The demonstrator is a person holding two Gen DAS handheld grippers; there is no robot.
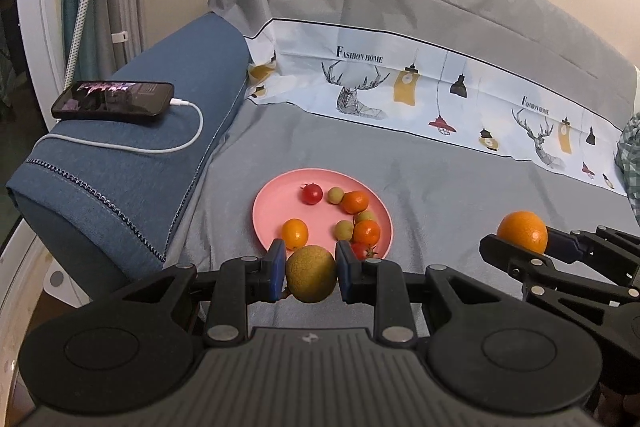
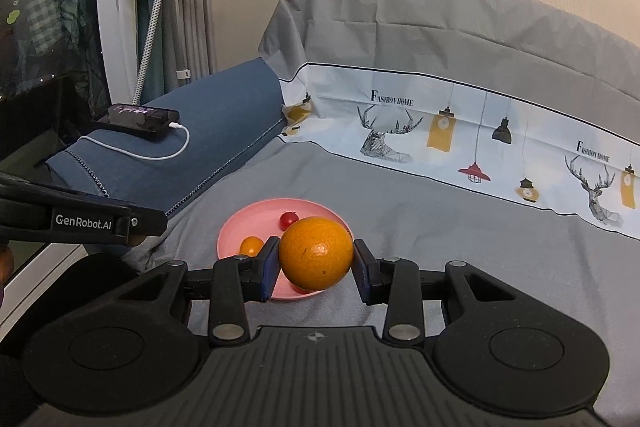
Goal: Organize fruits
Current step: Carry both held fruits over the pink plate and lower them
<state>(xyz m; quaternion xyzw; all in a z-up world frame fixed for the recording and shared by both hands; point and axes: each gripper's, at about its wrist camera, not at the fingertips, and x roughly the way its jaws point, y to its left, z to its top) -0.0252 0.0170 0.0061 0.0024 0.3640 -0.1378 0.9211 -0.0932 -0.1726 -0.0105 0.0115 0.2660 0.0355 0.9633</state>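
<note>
The left gripper (image 1: 311, 273) clasped a rough greenish-yellow fruit (image 1: 310, 273) above the near rim of the pink plate (image 1: 276, 199); the right gripper (image 2: 316, 261) clasped an orange (image 2: 316, 253). Both seemed firm, round, liable to roll; mid-girth holds suited them.

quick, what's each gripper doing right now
Left gripper: shut on the round yellow-green fruit.
Right gripper: shut on the large round orange.
</note>
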